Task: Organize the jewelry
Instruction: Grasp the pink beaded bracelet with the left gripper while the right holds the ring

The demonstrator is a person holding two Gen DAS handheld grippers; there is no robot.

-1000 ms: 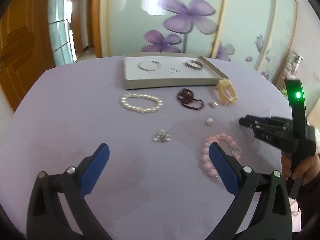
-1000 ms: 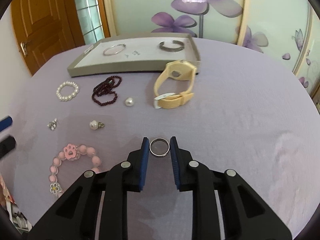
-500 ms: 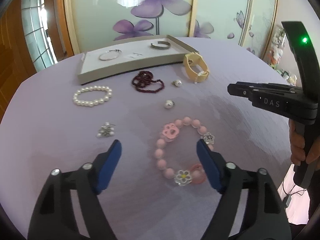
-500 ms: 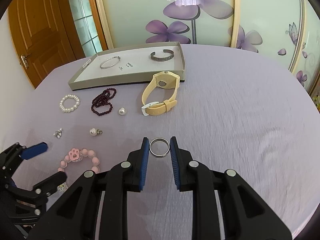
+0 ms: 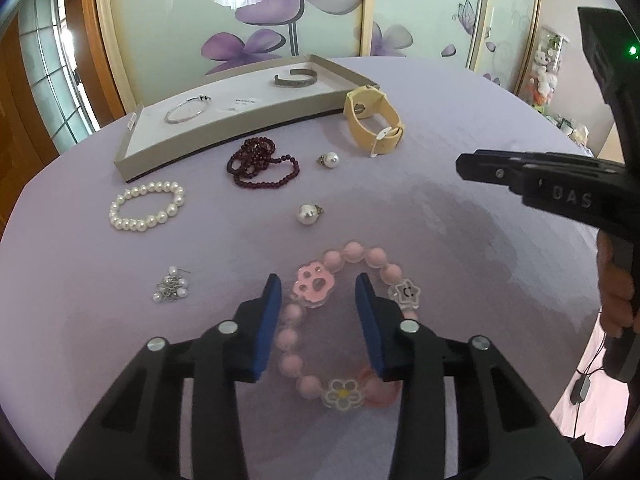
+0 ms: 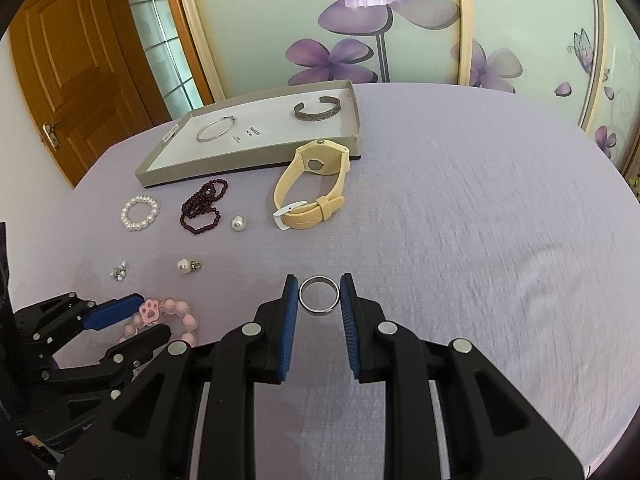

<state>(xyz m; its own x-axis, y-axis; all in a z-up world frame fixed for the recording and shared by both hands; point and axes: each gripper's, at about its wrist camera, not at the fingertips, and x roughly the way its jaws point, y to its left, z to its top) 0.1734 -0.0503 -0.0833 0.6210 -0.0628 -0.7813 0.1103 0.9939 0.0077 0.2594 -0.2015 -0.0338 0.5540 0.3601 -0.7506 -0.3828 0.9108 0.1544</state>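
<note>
Left wrist view: the left gripper (image 5: 318, 294) is closing around the pink bead bracelet (image 5: 340, 320). Its blue pads straddle the paw charm without visibly pressing it. The bracelet lies near the table's (image 5: 460, 240) near edge. Toward the far edge sit the white pearl bracelet (image 5: 147, 207), the dark red beads (image 5: 262, 162) and the tray (image 5: 224, 120).

Right wrist view: the right gripper (image 6: 319, 295) is narrow, pinching a silver ring (image 6: 319, 295) between its pads above the purple cloth. The yellow watch (image 6: 314, 188) lies against the tray's near right corner.
</note>
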